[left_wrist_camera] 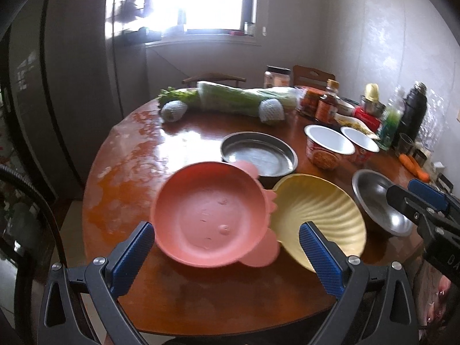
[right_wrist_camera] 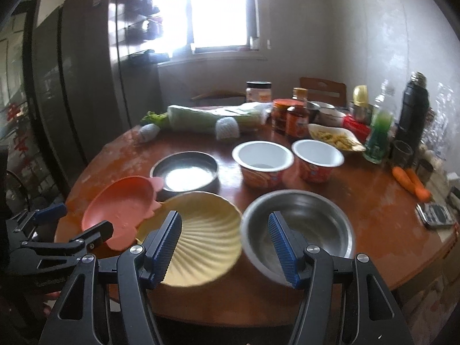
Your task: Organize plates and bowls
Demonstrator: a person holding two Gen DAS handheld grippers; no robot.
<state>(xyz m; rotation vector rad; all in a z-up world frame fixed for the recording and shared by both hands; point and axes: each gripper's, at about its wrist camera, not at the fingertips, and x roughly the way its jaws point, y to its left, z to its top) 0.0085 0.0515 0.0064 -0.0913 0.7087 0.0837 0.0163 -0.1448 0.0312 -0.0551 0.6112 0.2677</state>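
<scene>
While level above table (left_wrist_camera: 138, 155), both tools (left_wrist_camera: 227, 247) (right_wrist_camera: 227, 247) wide-jawed, empty.

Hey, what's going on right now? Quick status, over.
Both tongs open, holding nothing. Left tongs at pink plate; right tongs between yellow bowl and steel bowl. Nothing blocking.

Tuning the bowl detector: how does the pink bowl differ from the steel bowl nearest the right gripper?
The pink bowl is matte coral with scalloped tabs on its rim; the steel bowl is shiny bare metal with a plain round rim. The pink bowl overlaps the yellow ribbed bowl; the steel bowl sits apart. Both are empty and on the table.
</scene>
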